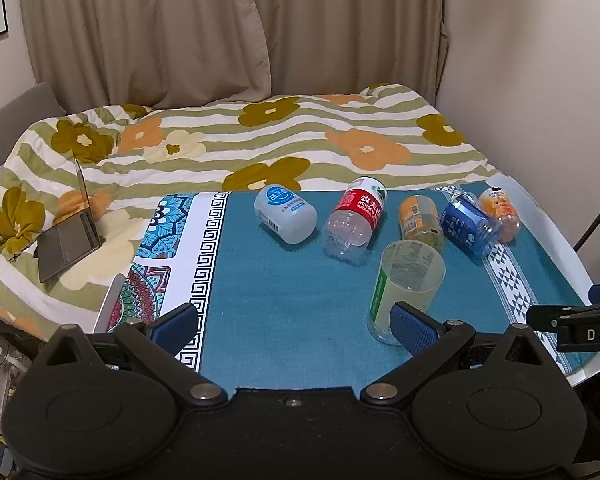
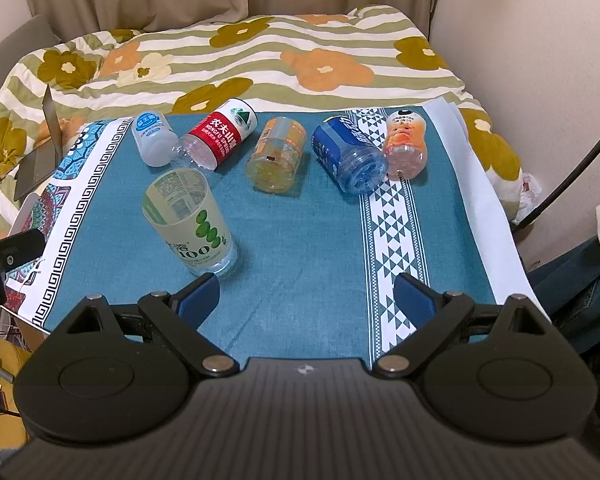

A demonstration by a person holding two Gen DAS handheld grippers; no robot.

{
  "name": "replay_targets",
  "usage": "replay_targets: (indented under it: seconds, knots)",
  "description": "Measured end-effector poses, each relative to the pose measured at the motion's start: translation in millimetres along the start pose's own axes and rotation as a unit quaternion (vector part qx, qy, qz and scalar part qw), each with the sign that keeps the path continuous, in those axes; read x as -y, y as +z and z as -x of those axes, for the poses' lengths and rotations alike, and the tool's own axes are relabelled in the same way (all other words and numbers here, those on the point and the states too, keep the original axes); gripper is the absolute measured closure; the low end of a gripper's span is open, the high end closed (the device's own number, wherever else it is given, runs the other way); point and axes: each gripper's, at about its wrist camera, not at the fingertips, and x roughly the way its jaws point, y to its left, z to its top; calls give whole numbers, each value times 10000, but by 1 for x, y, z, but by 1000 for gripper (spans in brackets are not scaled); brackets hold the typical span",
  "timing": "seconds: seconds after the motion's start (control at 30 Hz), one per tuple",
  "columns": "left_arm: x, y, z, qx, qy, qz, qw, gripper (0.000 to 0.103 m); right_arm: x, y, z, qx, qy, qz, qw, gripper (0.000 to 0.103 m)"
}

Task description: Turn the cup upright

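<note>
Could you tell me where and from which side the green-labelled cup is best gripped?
Probably across its label band, mid-body. The cup stands apart from the row behind, mouth up, leaning slightly. Its walls taper evenly, so the open right gripper could come in level from the near side, jaws either side of the body.

— Teal tablecloth [image 2: 300,240] with a white band of teal triangles, plus a black key-pattern border on white.
— Pale green label with green circles on the clear cup [image 2: 190,220]. Red-and-white label on one bottle [image 2: 220,136], blue on another [image 2: 348,152].
— Olive stripes, orange and mustard flowers across the quilt [image 1: 260,136].
</note>
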Motion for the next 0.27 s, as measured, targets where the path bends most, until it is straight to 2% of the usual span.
replay_targets:
  seconds: [0.27]
  knots:
    - [-2,1,-3,31,26,8,10000,0,1,2,-1,-11,-20,-18,10000,0]
